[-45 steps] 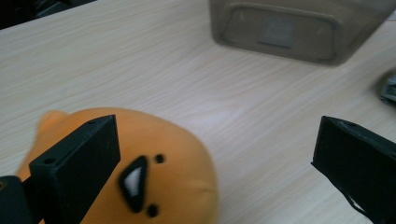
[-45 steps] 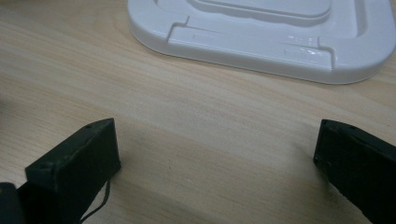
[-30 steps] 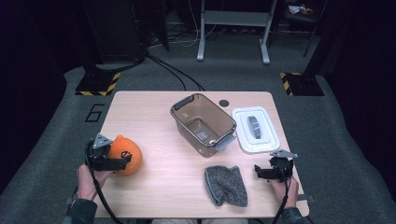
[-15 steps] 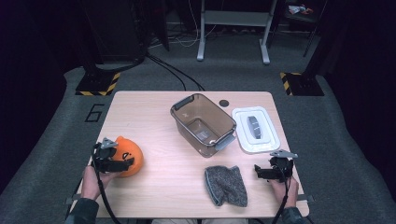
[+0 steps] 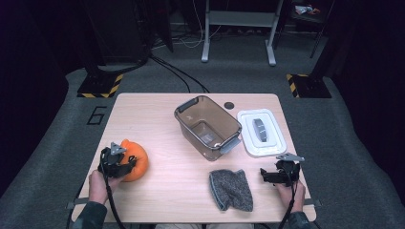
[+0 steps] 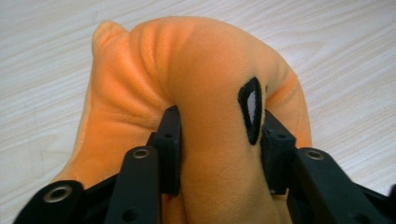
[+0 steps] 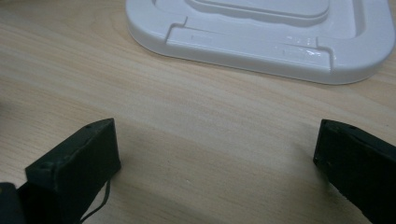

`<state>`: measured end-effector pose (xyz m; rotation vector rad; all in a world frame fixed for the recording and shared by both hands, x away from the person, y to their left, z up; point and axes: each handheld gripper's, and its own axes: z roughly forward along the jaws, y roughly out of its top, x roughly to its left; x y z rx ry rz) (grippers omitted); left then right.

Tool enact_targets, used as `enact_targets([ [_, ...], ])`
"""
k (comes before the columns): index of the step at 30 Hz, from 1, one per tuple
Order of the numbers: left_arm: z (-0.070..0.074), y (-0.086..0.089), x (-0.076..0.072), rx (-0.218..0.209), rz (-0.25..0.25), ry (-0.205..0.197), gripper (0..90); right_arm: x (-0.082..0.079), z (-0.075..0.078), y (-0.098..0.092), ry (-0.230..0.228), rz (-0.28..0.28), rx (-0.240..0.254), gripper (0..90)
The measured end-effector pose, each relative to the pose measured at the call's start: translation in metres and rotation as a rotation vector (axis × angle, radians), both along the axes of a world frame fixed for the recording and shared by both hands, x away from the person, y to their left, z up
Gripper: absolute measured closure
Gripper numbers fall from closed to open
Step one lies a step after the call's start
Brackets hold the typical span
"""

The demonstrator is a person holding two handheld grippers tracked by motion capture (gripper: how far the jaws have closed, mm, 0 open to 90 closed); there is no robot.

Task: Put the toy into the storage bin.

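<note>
Your left tool (image 6: 219,154) has just closed on the plush (image 5: 134,160); right tool (image 5: 279,175) open, bin (image 5: 207,126) still empty.

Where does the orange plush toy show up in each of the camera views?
High view: the orange plush toy lies at the table's near left, at the left gripper.
Left gripper view: it takes up the middle of the picture, and both black pads press into it, on pale wood.
Right gripper view: it is not in this picture; there is a white lid ahead.
Shared landmark: the wooden table top, seen in all three.
</note>
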<state>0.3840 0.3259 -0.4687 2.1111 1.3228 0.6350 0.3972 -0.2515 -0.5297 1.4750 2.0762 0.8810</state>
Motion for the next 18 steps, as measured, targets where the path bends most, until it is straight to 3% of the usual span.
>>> enact_targets([
  [7, 0.006, 0.001, -0.003, -0.012, 0.014, -0.053, 66.0, 0.000, 0.000, 0.000, -0.004, -0.002, 0.004, 0.0],
  [18, 0.020, -0.001, -0.005, -0.049, 0.003, -0.088, 66.6, 0.001, 0.000, 0.000, -0.003, -0.006, 0.003, 0.0],
])
